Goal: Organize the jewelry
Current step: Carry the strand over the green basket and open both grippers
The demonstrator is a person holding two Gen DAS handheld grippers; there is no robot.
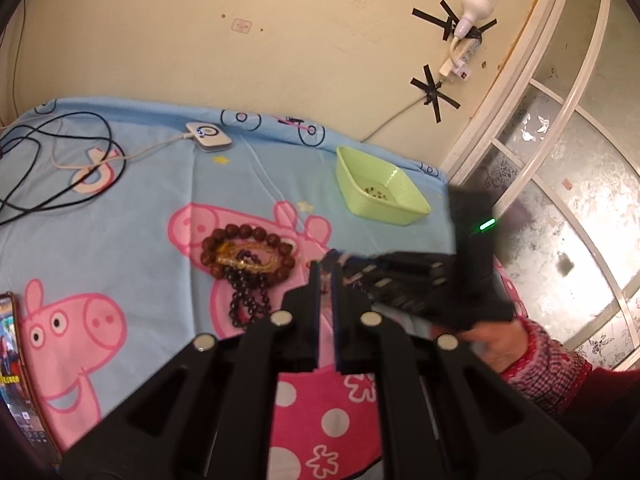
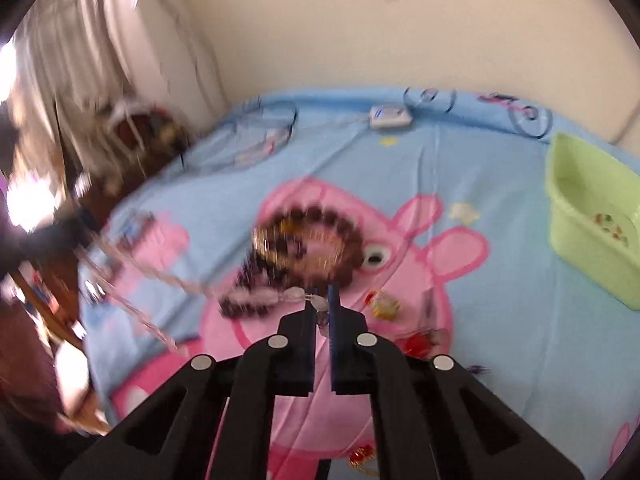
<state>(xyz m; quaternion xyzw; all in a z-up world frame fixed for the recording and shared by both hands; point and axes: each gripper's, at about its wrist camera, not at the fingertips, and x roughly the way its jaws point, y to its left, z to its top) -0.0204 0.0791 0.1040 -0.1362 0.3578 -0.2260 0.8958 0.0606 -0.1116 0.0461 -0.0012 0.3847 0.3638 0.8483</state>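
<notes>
phone (image 1: pixel 10 360) at left edge of cartoon sheet (image 1: pixel 160 184), black cables (image 1: pixel 60 160) at far-left corner. bead bracelets (image 1: pixel 246 258) piled mid-sheet, open cloth all round. left gripper (image 1: pixel 327 276) closed, nothing seen btwn tips. right gripper (image 2: pixel 322 300) clamped on clear bead chain (image 2: pixel 168 280) trailing left. green tray (image 1: pixel 380 188) by far-right edge, near wall.

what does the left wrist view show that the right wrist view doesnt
Only the left wrist view: a light bulb taped to the wall, a phone at the left edge, black cables, and the right gripper with the hand holding it.

Only the right wrist view: a clear bead chain pinched at that gripper's tips, and curtains.

Both: the brown bead bracelet, green tray, white device and cartoon pig sheet.
</notes>
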